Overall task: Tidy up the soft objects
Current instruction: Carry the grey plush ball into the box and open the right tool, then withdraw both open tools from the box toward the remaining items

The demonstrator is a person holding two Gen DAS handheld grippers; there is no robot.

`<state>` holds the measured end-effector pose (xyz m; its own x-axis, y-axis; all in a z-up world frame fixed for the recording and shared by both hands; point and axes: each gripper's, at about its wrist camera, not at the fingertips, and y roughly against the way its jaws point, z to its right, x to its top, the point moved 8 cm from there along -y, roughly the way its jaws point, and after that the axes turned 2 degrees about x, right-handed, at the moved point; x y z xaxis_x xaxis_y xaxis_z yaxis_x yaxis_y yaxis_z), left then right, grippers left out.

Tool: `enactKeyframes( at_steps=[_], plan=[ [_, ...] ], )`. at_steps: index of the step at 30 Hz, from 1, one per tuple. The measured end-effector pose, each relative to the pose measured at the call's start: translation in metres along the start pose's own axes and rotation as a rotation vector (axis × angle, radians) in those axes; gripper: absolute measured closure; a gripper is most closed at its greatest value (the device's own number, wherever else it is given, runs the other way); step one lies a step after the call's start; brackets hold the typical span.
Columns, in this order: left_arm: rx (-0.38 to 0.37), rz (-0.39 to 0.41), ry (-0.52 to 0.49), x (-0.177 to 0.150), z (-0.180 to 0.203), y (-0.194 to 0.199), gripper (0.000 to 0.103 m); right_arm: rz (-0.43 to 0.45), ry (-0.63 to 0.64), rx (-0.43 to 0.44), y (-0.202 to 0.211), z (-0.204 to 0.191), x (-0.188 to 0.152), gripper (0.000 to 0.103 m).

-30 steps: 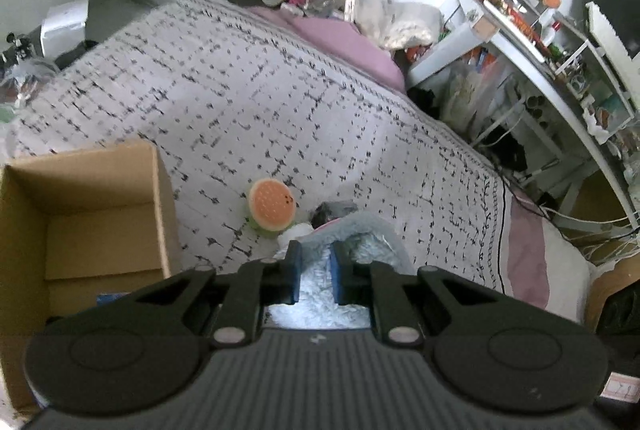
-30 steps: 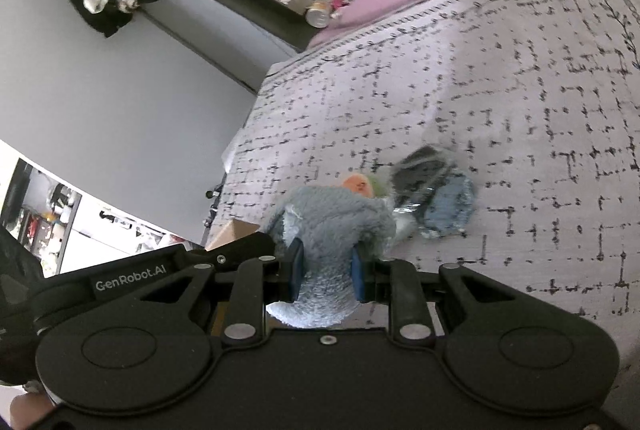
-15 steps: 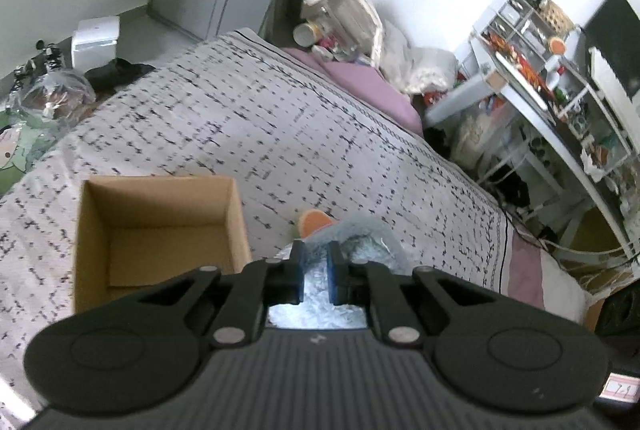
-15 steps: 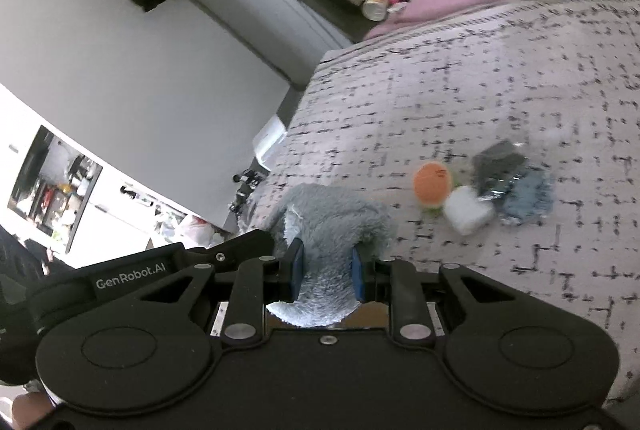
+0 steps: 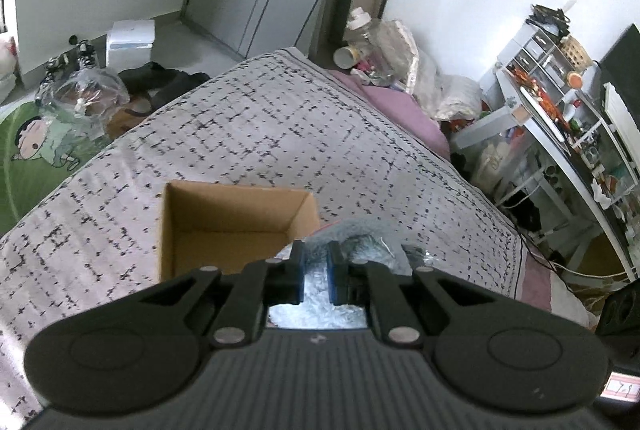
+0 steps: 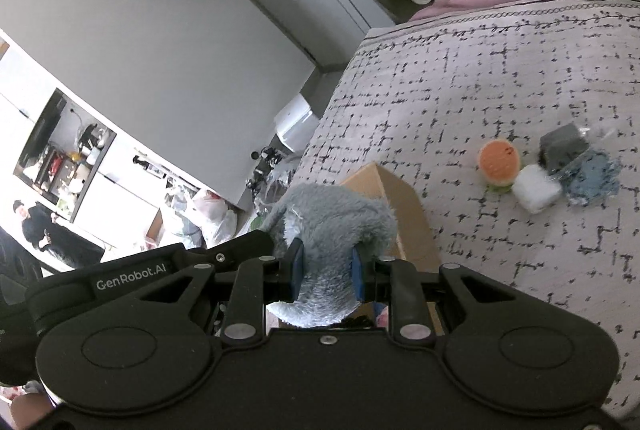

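My left gripper [image 5: 315,272] is shut on a clear plastic bag of grey-blue soft stuff [image 5: 360,242], held just right of the open cardboard box [image 5: 224,214] on the bed. My right gripper [image 6: 326,272] is shut on a grey plush toy [image 6: 332,226], held above the box's corner [image 6: 400,198]. On the bed in the right wrist view lie an orange plush ball [image 6: 500,162], a white soft cube [image 6: 536,188], a dark grey block [image 6: 564,146] and a blue fuzzy item in plastic [image 6: 592,178].
The bed has a grey patterned cover [image 5: 280,134]. Bottles and bags [image 5: 372,42] crowd its head. A cluttered desk [image 5: 560,110] stands to the right. Bags [image 5: 76,98] and a white box [image 5: 130,38] lie on the floor to the left.
Both grippers have risen and moved left toward the box, each with its load. The box now lies ahead of the left gripper; the orange ball is out of its view.
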<state>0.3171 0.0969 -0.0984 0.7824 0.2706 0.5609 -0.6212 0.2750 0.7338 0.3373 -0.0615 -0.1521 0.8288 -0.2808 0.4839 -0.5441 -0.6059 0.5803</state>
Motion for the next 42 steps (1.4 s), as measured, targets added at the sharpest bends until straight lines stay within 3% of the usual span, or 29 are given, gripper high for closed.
enactKeyframes(
  at_steps=[20, 24, 28, 30, 35, 37, 42],
  plan=[
    [0.047, -0.058, 0.098, -0.018, -0.078, -0.004, 0.094, -0.125, 0.031, -0.034, -0.056, -0.025, -0.042, 0.077],
    [0.063, -0.066, 0.096, -0.021, -0.082, -0.01, 0.093, -0.142, 0.051, -0.047, -0.066, -0.022, -0.044, 0.068],
    [0.148, -0.044, 0.045, -0.02, -0.081, -0.01, 0.089, -0.161, 0.059, -0.066, -0.066, -0.016, -0.045, 0.062],
    [0.143, -0.045, 0.039, -0.019, -0.077, -0.009, 0.089, -0.145, 0.071, -0.067, -0.057, -0.016, -0.042, 0.052],
    [0.171, -0.06, 0.031, -0.015, -0.065, -0.009, 0.073, -0.128, 0.1, -0.062, -0.034, -0.011, -0.031, 0.052],
    [0.165, -0.052, 0.022, -0.014, -0.056, -0.008, 0.058, -0.109, 0.124, -0.079, -0.021, -0.009, -0.026, 0.048],
    [0.175, -0.042, -0.013, -0.015, -0.032, -0.007, 0.042, -0.076, 0.172, -0.111, 0.002, 0.002, -0.011, 0.032]
  ],
)
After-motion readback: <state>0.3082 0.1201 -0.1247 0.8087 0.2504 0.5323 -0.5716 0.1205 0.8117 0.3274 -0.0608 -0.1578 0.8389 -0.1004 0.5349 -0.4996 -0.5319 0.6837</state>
